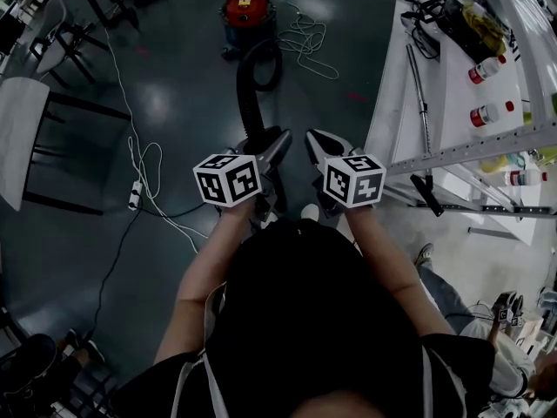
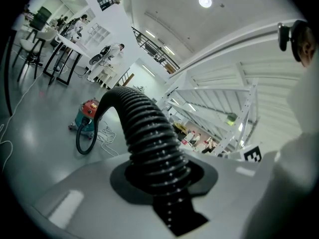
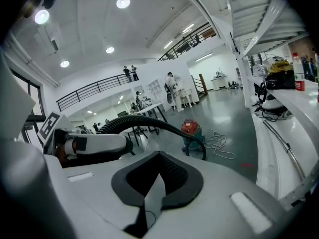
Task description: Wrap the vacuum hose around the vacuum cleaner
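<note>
Seen from above, a person stands on a dark, shiny floor with a pair of tongs in each hand, both pointing ahead toward twelve o'clock.

The left gripper (image 1: 273, 144) is clenched around a black ribbed vacuum hose (image 1: 249, 94). In the left gripper view its jaws press on either side of the hose, which rises out of them and arches away. The right gripper (image 1: 317, 144) sits just beside the left one, at its three o'clock. Its jaws are pressed together with nothing between them, and it does not touch the hose.

The hose runs straight ahead across the floor to the vacuum cleaner (image 1: 246, 9), a small canister with a red top and a teal body, at twelve o'clock and well apart from the person. Near the machine the hose curls into a loop. It seems to join the canister's front, though that end is too small to be sure. None of the hose lies around the canister.

A white cord (image 1: 306, 43) lies in loose coils just beside the vacuum cleaner, at its three o'clock.

A white workbench (image 1: 452, 103) runs along the two o'clock side, with two red-capped bottles (image 1: 489, 70) on it. A chair (image 1: 26, 129) stands at ten o'clock, and a power strip (image 1: 135, 195) lies on the floor at nine o'clock.
</note>
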Action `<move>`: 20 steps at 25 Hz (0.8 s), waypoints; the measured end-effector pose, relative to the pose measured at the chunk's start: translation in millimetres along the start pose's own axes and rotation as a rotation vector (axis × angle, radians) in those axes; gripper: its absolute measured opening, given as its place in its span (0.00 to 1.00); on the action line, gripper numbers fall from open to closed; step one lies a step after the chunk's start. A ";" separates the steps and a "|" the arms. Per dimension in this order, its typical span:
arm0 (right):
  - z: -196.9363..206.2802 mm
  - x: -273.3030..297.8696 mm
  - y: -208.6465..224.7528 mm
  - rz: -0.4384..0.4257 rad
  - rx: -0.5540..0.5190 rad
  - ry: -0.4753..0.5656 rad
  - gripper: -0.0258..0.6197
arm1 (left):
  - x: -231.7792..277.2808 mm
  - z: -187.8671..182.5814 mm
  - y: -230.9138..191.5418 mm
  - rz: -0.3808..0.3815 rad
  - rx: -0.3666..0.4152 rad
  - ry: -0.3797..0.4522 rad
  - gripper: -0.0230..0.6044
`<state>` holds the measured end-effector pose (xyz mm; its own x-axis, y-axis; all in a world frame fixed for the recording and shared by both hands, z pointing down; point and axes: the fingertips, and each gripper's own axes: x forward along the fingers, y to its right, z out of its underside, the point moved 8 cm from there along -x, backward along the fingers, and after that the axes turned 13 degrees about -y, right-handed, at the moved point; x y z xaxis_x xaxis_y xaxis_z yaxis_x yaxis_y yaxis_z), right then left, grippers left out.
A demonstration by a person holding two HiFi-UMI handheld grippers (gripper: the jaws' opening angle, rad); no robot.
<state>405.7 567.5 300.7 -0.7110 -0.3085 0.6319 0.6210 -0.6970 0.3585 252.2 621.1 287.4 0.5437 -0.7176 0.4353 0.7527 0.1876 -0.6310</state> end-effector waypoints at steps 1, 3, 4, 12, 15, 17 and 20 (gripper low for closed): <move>0.5 1.5 -2.5 0.000 -0.003 -0.005 0.03 | -3.3 -2.1 -1.0 0.001 0.004 0.001 0.22; 0.4 5.1 -8.1 -0.002 -0.011 -0.013 0.03 | -10.6 -6.8 -4.6 -0.001 0.011 0.007 0.22; -0.1 7.4 -11.0 -0.003 -0.015 -0.017 0.03 | -13.9 -8.9 -7.0 -0.003 0.013 0.010 0.22; -12.6 31.8 -36.5 -0.002 -0.088 -0.059 0.03 | -33.4 -17.2 -24.8 -0.008 0.038 0.000 0.22; -16.1 39.6 -44.8 0.004 -0.096 -0.063 0.03 | -44.3 -20.1 -32.5 -0.014 0.063 -0.003 0.22; -15.6 45.0 -49.6 0.008 -0.098 -0.064 0.03 | -50.0 -22.8 -38.7 -0.023 0.085 -0.006 0.22; -18.5 52.9 -55.0 0.010 -0.110 -0.067 0.03 | -54.1 -32.5 -49.3 -0.041 0.097 0.003 0.22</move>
<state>327.8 577.5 301.8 -0.6788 -0.2747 0.6811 0.5857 -0.7619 0.2765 173.5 628.8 274.1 0.5102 -0.7283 0.4575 0.8071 0.2217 -0.5472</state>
